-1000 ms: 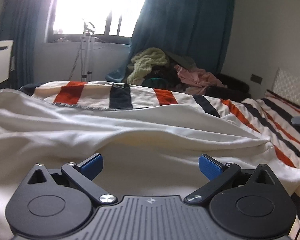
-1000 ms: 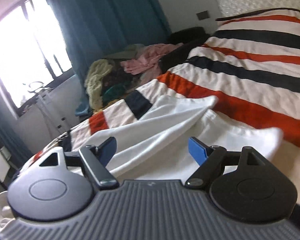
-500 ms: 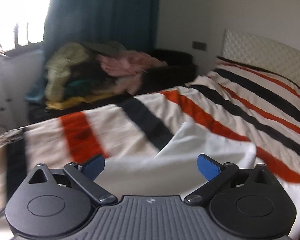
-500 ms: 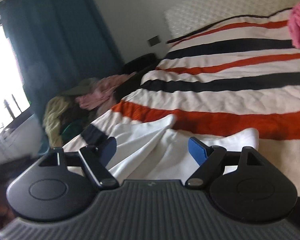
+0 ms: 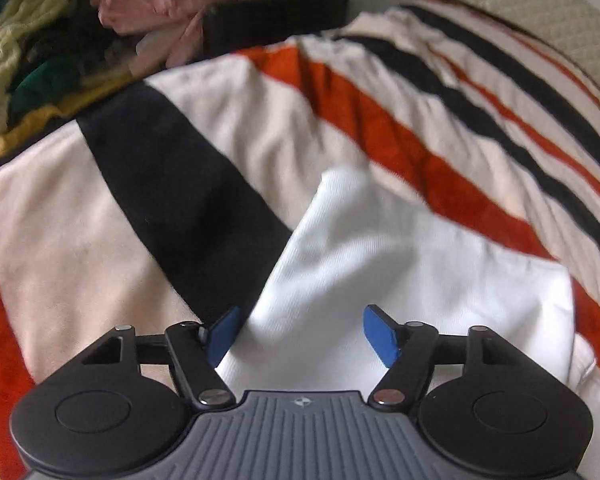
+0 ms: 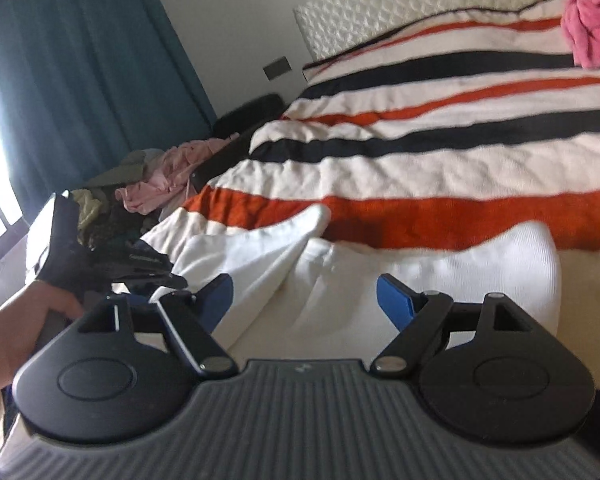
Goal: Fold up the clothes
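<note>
A white garment (image 5: 400, 272) lies on the striped bed cover (image 5: 132, 184), one sleeve (image 5: 332, 216) pointing away from me. My left gripper (image 5: 302, 332) hovers low over the base of that sleeve. Its jaws are closing with the white cloth between the blue pads (image 5: 224, 334), and neither pad presses on it. In the right wrist view the same garment (image 6: 440, 276) spreads under my right gripper (image 6: 306, 300), which is open with nothing pinched. The left gripper (image 6: 60, 248) and the hand (image 6: 16, 328) holding it show at the left edge there.
A pile of mixed clothes (image 5: 80, 40) is heaped beside the bed's far side. A crumpled pink garment (image 6: 592, 28) lies near the headboard (image 6: 400, 4). Teal curtains (image 6: 80, 80) hang by the bright window at left.
The left view swung from the window side to the sleeve end and tipped downward, and its jaws narrowed. The right gripper sank a little and turned toward the headboard. The left hand came into its view.
</note>
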### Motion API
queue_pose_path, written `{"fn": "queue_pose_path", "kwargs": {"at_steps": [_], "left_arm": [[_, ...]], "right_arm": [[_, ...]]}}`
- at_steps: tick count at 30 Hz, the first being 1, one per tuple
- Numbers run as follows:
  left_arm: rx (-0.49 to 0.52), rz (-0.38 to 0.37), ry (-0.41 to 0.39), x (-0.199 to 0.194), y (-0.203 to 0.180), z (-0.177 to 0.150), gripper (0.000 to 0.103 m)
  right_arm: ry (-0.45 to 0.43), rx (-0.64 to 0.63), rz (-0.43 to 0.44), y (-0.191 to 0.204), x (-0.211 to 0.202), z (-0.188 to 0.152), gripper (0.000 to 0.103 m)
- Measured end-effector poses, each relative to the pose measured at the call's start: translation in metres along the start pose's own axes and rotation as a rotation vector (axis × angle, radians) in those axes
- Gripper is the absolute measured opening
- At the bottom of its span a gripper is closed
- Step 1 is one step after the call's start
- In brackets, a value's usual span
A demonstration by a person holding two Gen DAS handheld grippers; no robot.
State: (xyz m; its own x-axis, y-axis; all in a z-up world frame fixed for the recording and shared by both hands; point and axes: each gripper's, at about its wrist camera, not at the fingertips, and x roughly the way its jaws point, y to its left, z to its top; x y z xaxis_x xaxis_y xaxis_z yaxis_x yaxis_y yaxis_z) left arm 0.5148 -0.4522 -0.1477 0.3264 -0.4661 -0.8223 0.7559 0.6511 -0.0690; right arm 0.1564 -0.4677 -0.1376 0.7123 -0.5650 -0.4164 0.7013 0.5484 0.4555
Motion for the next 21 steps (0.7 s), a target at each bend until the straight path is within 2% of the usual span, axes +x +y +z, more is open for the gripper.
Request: {"fn": "queue_pose_path", "kwargs": {"at_steps": [1, 2, 3, 5, 8, 10, 14, 18, 19, 21], "left_arm": [[-0.003, 0.024, -0.006, 0.002, -0.001, -0.002, 0.055], [0.002, 0.045, -0.017, 0.002, -0.004, -0.003, 0.038], [0.013, 0.063, -0.027, 0.002, -0.006, -0.005, 0.034], [0.060, 0.078, -0.033, 0.002, -0.015, -0.006, 0.012], [0.162, 0.148, -0.061, -0.005, -0.033, 0.000, 0.009], [0.220, 0.201, -0.111, -0.015, -0.046, 0.010, 0.009], [0.340, 0.352, -0.216, -0.026, -0.073, 0.034, 0.009], [0.299, 0.365, -0.212, -0.008, -0.063, 0.038, 0.010], [0.280, 0.357, -0.209, -0.003, -0.060, 0.033, 0.012], [0.232, 0.339, -0.213, 0.000, -0.055, 0.025, 0.023]], "right_arm": [[0.008, 0.012, 0.002, -0.001, 0.000, 0.000, 0.081], [0.014, 0.024, 0.005, -0.003, 0.000, 0.000, 0.081], [0.015, 0.030, 0.007, -0.003, -0.001, 0.001, 0.081], [0.013, 0.035, 0.012, -0.003, -0.005, 0.003, 0.081], [-0.003, 0.041, 0.022, -0.005, -0.013, 0.005, 0.081], [-0.011, 0.046, 0.027, -0.006, -0.018, 0.007, 0.081], [-0.006, 0.060, 0.023, -0.009, -0.019, 0.009, 0.081], [-0.009, 0.052, 0.019, -0.008, -0.016, 0.008, 0.081], [-0.010, 0.047, 0.018, -0.007, -0.014, 0.008, 0.081], [-0.018, 0.038, 0.012, -0.008, -0.012, 0.007, 0.081]]}}
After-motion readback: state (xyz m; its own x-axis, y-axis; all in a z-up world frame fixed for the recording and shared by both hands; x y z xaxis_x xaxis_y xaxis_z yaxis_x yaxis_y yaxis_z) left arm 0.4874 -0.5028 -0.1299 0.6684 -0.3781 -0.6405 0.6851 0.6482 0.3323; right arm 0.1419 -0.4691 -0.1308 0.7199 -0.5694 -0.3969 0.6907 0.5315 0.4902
